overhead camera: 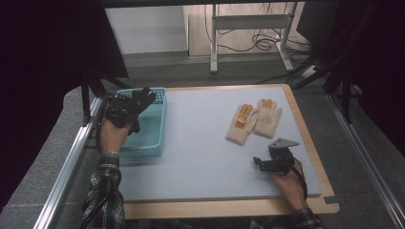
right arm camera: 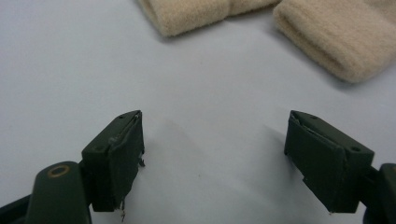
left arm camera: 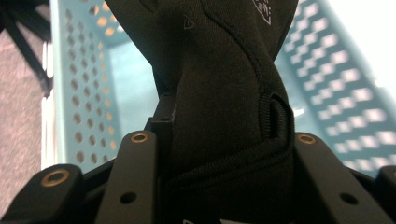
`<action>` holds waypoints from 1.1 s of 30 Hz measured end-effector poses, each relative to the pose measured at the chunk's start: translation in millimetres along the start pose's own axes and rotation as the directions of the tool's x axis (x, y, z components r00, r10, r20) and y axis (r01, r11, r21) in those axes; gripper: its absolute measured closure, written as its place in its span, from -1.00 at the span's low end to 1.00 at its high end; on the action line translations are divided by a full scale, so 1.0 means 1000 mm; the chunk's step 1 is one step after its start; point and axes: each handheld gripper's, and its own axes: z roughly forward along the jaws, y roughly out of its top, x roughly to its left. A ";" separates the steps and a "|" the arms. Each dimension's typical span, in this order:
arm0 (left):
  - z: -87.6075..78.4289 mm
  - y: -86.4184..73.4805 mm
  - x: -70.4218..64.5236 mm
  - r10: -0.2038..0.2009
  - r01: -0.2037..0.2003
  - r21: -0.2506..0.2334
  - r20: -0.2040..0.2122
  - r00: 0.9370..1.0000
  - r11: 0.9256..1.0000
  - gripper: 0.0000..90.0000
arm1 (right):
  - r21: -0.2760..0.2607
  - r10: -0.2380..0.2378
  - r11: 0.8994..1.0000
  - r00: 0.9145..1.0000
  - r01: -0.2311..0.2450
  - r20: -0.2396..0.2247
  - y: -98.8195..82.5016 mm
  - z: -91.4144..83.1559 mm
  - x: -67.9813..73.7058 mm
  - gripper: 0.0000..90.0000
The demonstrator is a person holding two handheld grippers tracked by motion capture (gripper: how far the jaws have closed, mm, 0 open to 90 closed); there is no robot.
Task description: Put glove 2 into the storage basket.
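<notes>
A black glove (overhead camera: 143,98) hangs from my left gripper (overhead camera: 131,106), which is shut on it above the teal perforated basket (overhead camera: 153,138) at the table's left. In the left gripper view the black glove (left arm camera: 219,84) is pinched between the jaws of the left gripper (left arm camera: 224,140), with the basket wall (left arm camera: 93,93) behind it. Two beige knit gloves with orange fingertips (overhead camera: 241,125) (overhead camera: 267,117) lie side by side at the right of the table. My right gripper (overhead camera: 265,155) rests just in front of them, open and holding nothing. Their cuffs (right arm camera: 187,14) (right arm camera: 336,42) lie beyond the right gripper (right arm camera: 215,144).
A pale grey mat (overhead camera: 200,143) covers the wooden table (overhead camera: 229,207). A metal rail (overhead camera: 71,162) runs along the left side. A white table frame and cables (overhead camera: 253,33) stand on the floor behind.
</notes>
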 end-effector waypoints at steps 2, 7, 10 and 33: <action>0.009 -0.003 0.007 -0.025 0.025 0.020 -0.012 1.000 0.999 0.36 | 0.000 0.000 1.000 1.000 0.000 0.000 0.000 0.000 0.000 -0.56; 0.031 -0.007 0.018 -0.068 0.071 0.067 -0.051 0.996 0.995 0.35 | 0.000 0.001 1.000 1.000 -0.001 -0.001 0.000 0.000 0.000 -0.57; 0.041 -0.007 0.022 -0.078 0.085 0.097 -0.073 0.994 0.992 0.34 | 0.000 0.001 1.000 1.000 -0.001 -0.001 0.000 0.000 0.000 -0.57; 0.053 -0.001 0.023 -0.055 0.053 0.184 0.008 0.998 0.982 -0.79 | 0.000 0.002 1.000 1.000 -0.002 -0.001 0.000 0.000 0.000 -0.56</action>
